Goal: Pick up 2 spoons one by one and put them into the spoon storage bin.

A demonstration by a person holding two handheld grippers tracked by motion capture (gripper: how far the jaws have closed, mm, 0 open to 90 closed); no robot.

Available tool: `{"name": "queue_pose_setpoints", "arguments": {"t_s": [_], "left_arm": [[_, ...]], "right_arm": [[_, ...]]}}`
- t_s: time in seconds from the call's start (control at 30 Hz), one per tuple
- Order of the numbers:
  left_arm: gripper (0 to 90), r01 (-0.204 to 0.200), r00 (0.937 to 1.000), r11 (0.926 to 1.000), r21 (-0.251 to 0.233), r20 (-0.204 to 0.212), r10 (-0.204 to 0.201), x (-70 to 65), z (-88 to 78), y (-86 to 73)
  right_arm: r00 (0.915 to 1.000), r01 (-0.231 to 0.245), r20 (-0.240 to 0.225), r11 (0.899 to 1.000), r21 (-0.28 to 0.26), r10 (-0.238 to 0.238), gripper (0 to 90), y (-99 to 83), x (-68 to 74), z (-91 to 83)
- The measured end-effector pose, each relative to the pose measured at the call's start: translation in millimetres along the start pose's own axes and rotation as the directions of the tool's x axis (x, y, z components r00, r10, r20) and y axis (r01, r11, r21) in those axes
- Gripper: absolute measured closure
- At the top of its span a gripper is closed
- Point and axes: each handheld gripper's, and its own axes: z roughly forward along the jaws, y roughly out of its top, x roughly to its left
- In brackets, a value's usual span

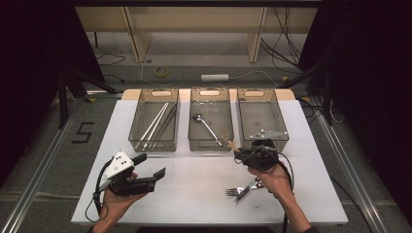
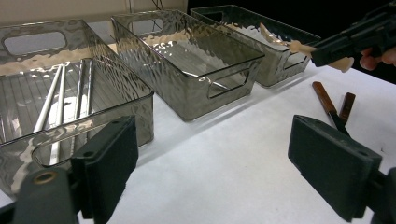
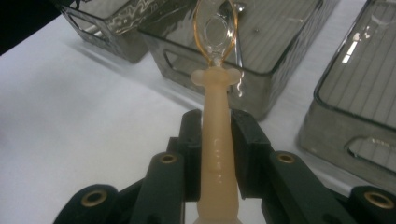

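Observation:
My right gripper point(image 3: 217, 149) is shut on the beige handle of a small spoon point(image 3: 217, 140), whose clear amber bowl points toward the middle bin point(image 3: 261, 91). In the high view the spoon point(image 1: 228, 141) sticks out of the right gripper point(image 1: 241, 154) just in front of the middle bin point(image 1: 210, 144), above the table. My left gripper point(image 1: 153, 165) is held at the lower left, open, with nothing between its pads point(image 2: 108, 161). The left gripper view has the right gripper point(image 2: 345, 42) and spoon point(image 2: 292, 45) at its upper right.
Three clear bins stand in a row at the back. The left bin point(image 1: 153, 144) holds chopsticks point(image 1: 154, 124), and a metal ladle point(image 1: 206, 125) lies in the middle one. The right bin point(image 1: 279, 121) is beside them. A fork point(image 1: 234, 191) and brown-handled cutlery point(image 2: 327, 100) lie on the white table point(image 1: 194, 194) near the right hand.

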Motion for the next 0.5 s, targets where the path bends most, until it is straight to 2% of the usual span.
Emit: {"name": "queue_pose_setpoints", "arguments": {"t_s": [0.2, 0.5], "left_arm": [[15.6, 0.001, 1.0000, 1.0000, -0.003, 0.002, -0.001, 0.1, -0.3, -0.1], [15.5, 0.002, 1.0000, 1.0000, -0.008, 0.001, -0.002, 0.2, -0.8, 0.1]], "right_arm": [[0.9998, -0.012, -0.015, 1.000, -0.018, 0.012, 75.6, 17.1, 0.6, 9.3], [1.0000, -0.006, -0.004, 1.000, -0.027, 0.006, 75.5, 44.0, 0.6, 27.9]]}}
